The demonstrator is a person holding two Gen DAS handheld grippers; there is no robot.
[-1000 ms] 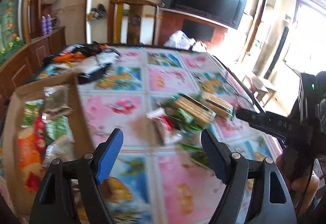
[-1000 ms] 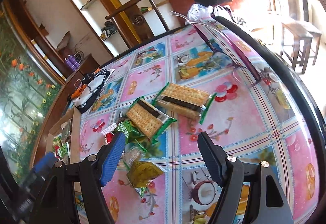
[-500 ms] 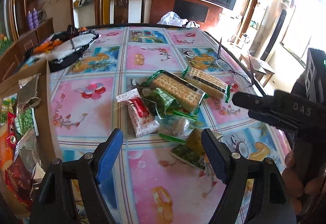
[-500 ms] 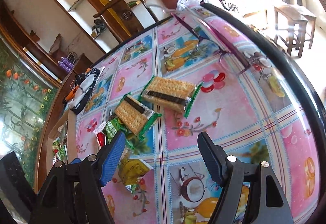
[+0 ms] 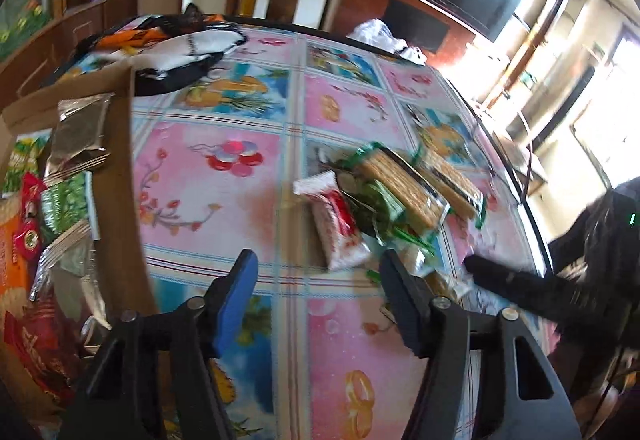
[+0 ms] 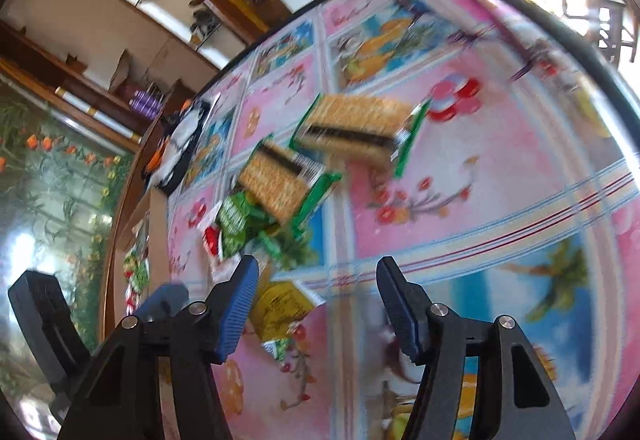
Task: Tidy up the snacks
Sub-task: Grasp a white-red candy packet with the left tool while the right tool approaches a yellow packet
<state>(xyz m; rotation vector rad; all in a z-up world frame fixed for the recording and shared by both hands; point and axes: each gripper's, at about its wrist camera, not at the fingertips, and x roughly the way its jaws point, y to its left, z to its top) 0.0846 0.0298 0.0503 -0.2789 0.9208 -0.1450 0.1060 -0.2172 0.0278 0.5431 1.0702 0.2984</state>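
The snacks [image 5: 384,212] lie in a loose heap near the middle of the table [image 5: 224,176], apart from the box, which suggests they are the ones left to sort: two cracker packs [image 6: 352,128] side by side at the far end, green packets [image 6: 240,220] tucked under the nearer cracker pack, a red-and-white pack [image 5: 340,228] on the box side of the heap, and a yellow packet [image 6: 280,304] closest to the right gripper [image 6: 316,298]. The cardboard box [image 5: 116,176] stands at the left edge of the left wrist view, already holding several bags, so it is likely the place the heap is meant to go. Both grippers hang over the near side of the heap, tilted down at it. The left gripper [image 5: 320,298] has its jaws closing with only bare tablecloth between them; the red-and-white pack lies just beyond its tips. The right gripper's jaws are also closing on nothing, the yellow packet lying just beside its left finger. Between heap and box the tablecloth is bare, giving a free path for carrying; the box's near wall stands upright and would have to be cleared from above. The table's right edge runs close behind the cracker packs, so a push that way could send one off. A cloth bundle [image 5: 180,52] sits well back, out of the way.
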